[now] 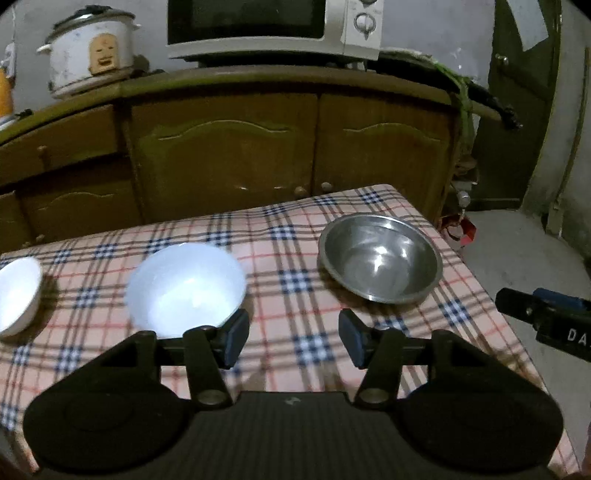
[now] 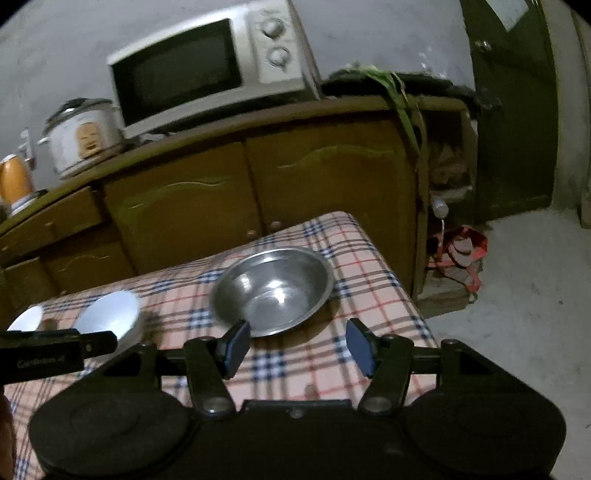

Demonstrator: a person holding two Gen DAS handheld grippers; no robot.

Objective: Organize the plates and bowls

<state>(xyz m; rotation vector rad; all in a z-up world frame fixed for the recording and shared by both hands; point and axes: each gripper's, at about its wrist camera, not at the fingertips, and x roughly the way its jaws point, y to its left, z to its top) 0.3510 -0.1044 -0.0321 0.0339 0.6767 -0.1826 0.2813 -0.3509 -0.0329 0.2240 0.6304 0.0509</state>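
A steel bowl (image 1: 380, 256) sits near the right end of the plaid-covered table (image 1: 288, 295). A large white bowl (image 1: 186, 288) sits left of it, and a smaller white bowl (image 1: 16, 295) is at the far left edge. My left gripper (image 1: 293, 338) is open and empty, above the cloth between the large white bowl and the steel bowl. My right gripper (image 2: 297, 345) is open and empty, just in front of the steel bowl (image 2: 273, 290). The right wrist view also shows the large white bowl (image 2: 110, 317) and the small one (image 2: 26, 319).
A wooden cabinet (image 1: 229, 155) stands behind the table, with a microwave (image 1: 273, 26) and a rice cooker (image 1: 90, 48) on top. The table's right edge drops to a concrete floor (image 2: 517, 314). A red bag (image 2: 460, 254) lies by the cabinet's corner.
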